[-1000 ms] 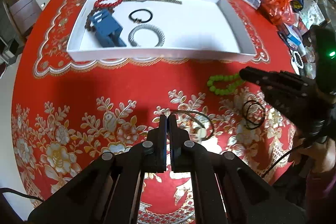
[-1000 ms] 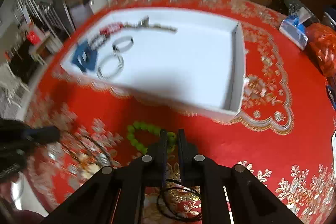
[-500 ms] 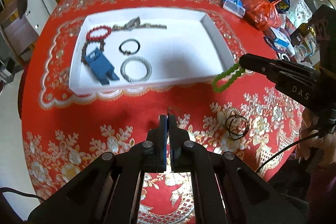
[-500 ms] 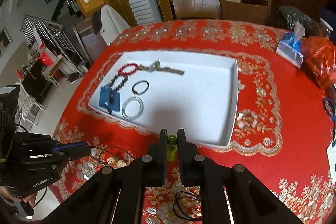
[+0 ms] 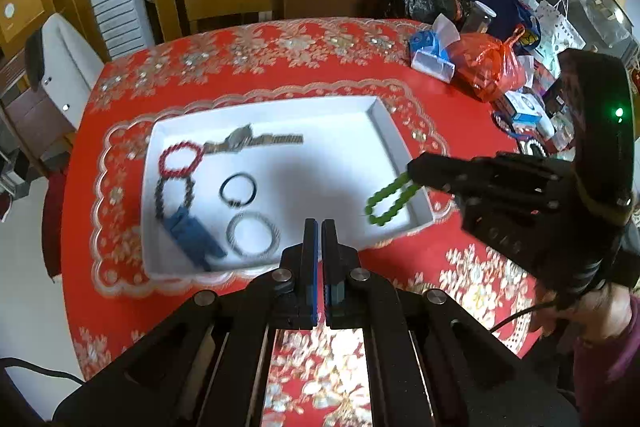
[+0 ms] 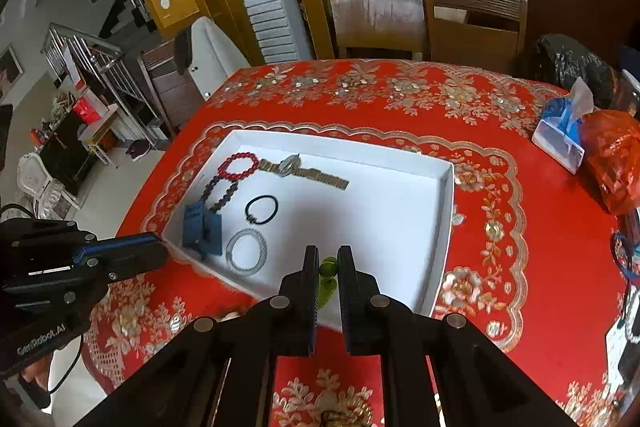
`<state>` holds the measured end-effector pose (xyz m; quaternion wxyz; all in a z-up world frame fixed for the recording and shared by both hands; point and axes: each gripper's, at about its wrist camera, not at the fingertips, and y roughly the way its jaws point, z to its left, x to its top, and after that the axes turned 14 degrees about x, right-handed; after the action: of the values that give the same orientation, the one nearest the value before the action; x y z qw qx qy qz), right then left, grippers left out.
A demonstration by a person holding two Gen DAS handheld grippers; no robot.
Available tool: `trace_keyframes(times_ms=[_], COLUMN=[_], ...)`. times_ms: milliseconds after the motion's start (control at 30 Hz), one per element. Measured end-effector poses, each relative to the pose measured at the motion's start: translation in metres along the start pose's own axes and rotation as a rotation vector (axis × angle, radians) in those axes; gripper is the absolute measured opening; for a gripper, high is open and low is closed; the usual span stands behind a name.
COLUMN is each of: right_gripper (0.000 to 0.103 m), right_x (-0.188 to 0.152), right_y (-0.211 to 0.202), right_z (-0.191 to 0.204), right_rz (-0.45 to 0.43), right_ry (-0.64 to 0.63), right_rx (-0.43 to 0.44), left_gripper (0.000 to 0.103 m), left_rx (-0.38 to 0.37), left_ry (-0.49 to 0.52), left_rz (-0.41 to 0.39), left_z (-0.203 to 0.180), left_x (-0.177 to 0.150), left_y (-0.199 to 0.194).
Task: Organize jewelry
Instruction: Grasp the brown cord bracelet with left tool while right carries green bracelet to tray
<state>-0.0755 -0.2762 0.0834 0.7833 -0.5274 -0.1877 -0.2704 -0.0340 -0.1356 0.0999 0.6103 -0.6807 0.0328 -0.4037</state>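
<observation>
Clearly the right gripper (image 6: pixel 328 263) pinched the green bead bracelet (image 5: pixel 390 201), which hung as a long loop below its tips, at the lower right corner of the white tray (image 5: pixel 384 115) in the left wrist view. The left gripper (image 5: pixel 320 227), fingers pressed together, hovered lower centre, seemingly empty.

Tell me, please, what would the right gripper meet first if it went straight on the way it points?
Probably the bare floor of the white tray; the right gripper, shut on the green bead bracelet, points there, though depth is unclear.
</observation>
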Motion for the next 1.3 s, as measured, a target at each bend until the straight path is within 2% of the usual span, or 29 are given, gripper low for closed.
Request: trace_keyframes(times_ms=[200, 400, 433, 467, 533, 633, 800, 867, 967, 1033, 1100, 1133, 1167, 1300], right_gripper=[0.008, 0.008, 0.008, 0.008, 0.008, 0.008, 0.008, 0.008, 0.008, 0.008, 0.008, 0.008, 0.008, 0.008], right_x=[0.013, 0.018, 0.018, 0.018, 0.017, 0.014, 0.010, 0.009, 0.008, 0.007, 0.007, 0.007, 0.007, 0.007], right_y=[0.013, 0.021, 0.023, 0.025, 0.030, 0.037, 0.043, 0.044, 0.045, 0.044, 0.043, 0.043, 0.042, 0.040], right_z=[-0.015, -0.020, -0.019, -0.019, -0.018, -0.017, -0.016, -0.016, -0.012, -0.010, -0.008, -0.007, -0.006, -0.005], right_rz=[0.019, 0.039, 0.042, 0.045, 0.056, 0.071, 0.085, 0.085, 0.089, 0.089, 0.088, 0.086, 0.085, 0.079], right_ry=[0.016, 0.021, 0.017, 0.014, 0.014, 0.016, 0.022, 0.024, 0.018, 0.014, 0.013, 0.011, 0.010, 0.008], right_rx=[0.006, 0.040, 0.043, 0.047, 0.057, 0.064, 0.073, 0.076, 0.078, 0.079, 0.082, 0.082, 0.083, 0.085], left_gripper=[0.000, 0.003, 0.010, 0.025, 0.044, 0.051, 0.059, 0.060, 0.059, 0.059, 0.041, 0.015, 0.006, 0.005], left_rx=[-0.023, -0.046, -0.047, -0.054, -0.064, -0.056, -0.031, -0.012, 0.030, 0.028, 0.024, 0.034, 0.032, 0.019], left_ry=[-0.016, -0.033, -0.040, -0.054, -0.084, -0.099, -0.089, -0.087, -0.076, -0.091, -0.106, -0.100, -0.102, -0.116], left_rz=[0.036, 0.087, 0.105, 0.122, 0.145, 0.193, 0.242, 0.281, 0.285, 0.286, 0.278, 0.288, 0.302, 0.287], left_z=[-0.003, 0.019, 0.024, 0.030, 0.040, 0.044, 0.027, 0.019, 0.012, 0.014, 0.016, 0.018, 0.019, 0.025], left_x=[0.020, 0.003, -0.002, -0.009, -0.024, -0.049, -0.088, -0.097, -0.102, -0.102, -0.100, -0.100, -0.100, -0.099], left_y=[0.024, 0.027, 0.029, 0.030, 0.033, 0.040, 0.051, 0.066, 0.082, 0.089, 0.095, 0.100, 0.104, 0.102])
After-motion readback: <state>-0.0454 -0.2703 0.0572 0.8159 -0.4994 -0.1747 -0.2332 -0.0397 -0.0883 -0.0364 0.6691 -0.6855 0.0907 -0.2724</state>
